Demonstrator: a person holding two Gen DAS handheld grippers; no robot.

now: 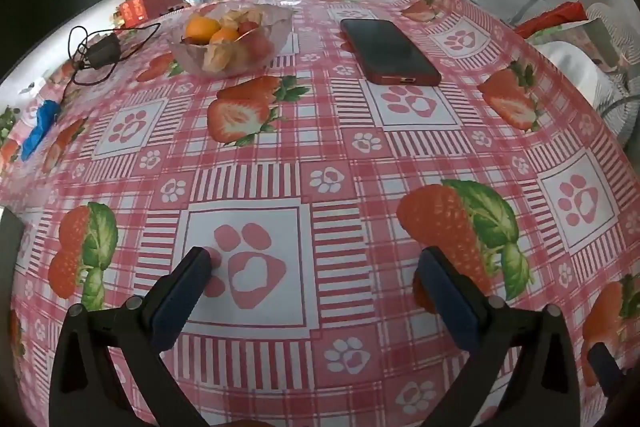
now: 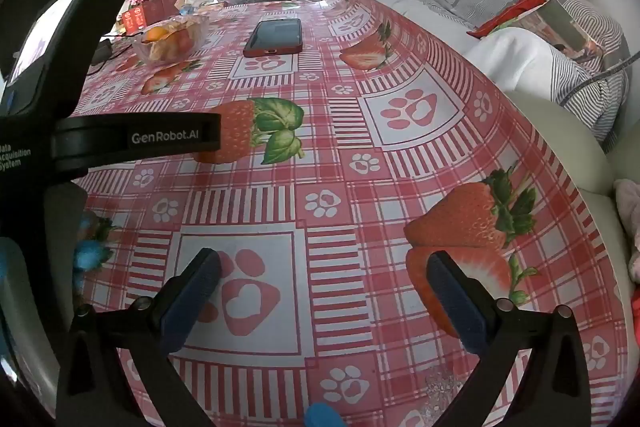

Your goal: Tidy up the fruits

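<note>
A clear glass bowl [image 1: 236, 39] stands at the far left of the table, holding oranges [image 1: 202, 29], red fruits [image 1: 256, 45] and papery yellow fruits. The right wrist view shows the same bowl [image 2: 172, 41] far off at the upper left. My left gripper [image 1: 316, 263] hovers over the strawberry-print tablecloth near the front, open, with nothing between its fingers. My right gripper [image 2: 322, 269] is likewise open and empty above the cloth. The body of the left gripper [image 2: 60, 131] fills the left side of the right wrist view.
A phone in a red case [image 1: 390, 51] lies beyond the middle of the table, right of the bowl. A black charger with its cable [image 1: 100, 51] sits left of the bowl. Red boxes and clutter line the far edge. A sofa with cushions [image 2: 500, 23] runs along the right edge.
</note>
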